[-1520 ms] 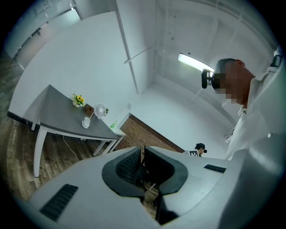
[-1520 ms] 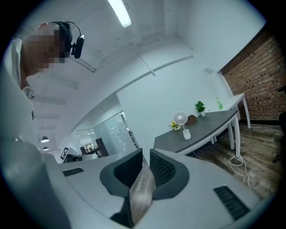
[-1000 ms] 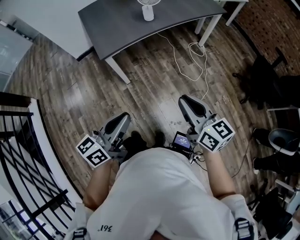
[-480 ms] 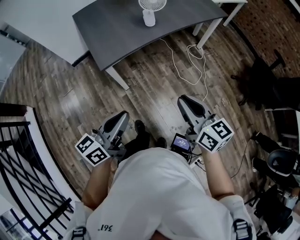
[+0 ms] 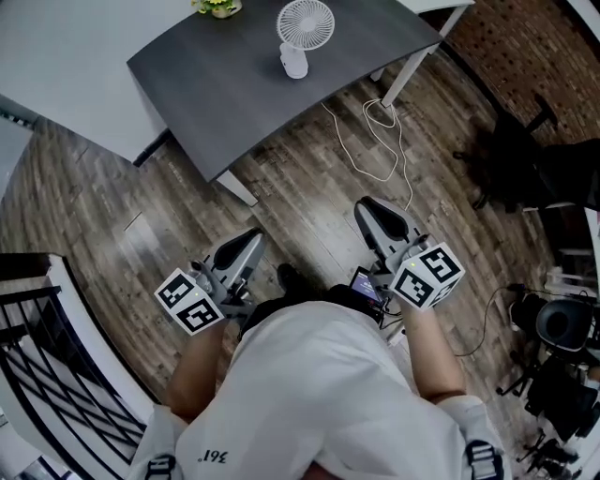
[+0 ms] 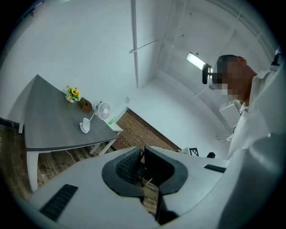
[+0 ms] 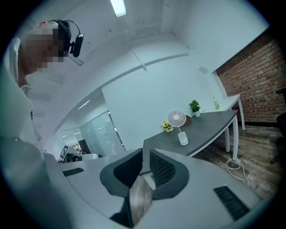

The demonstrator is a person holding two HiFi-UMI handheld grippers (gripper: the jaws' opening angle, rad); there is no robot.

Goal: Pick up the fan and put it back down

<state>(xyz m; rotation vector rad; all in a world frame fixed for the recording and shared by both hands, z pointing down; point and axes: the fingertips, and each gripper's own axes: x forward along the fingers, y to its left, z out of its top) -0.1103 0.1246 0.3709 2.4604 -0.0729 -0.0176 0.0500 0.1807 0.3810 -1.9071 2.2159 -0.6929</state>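
A small white fan (image 5: 302, 33) stands upright on a dark grey table (image 5: 234, 94) at the top of the head view, well ahead of both grippers. My left gripper (image 5: 248, 244) and right gripper (image 5: 370, 208) are held level over the wooden floor, pointing toward the table, both shut and empty. In the left gripper view the fan (image 6: 102, 112) is small and far off beyond the closed left gripper (image 6: 142, 154). The right gripper view shows the fan (image 7: 177, 120) on the table's far side, past the right gripper (image 7: 145, 163), whose jaws leave only a thin slit.
A white cable (image 5: 375, 131) trails across the floor from the table's right leg. Yellow flowers (image 5: 217, 7) sit in a pot behind the fan. A black chair (image 5: 525, 159) and dark gear stand at right, a black railing (image 5: 47, 375) at lower left.
The table and fan have slid lower and nearer in the head view as the person walks toward them. Both grippers travel along, still shut.
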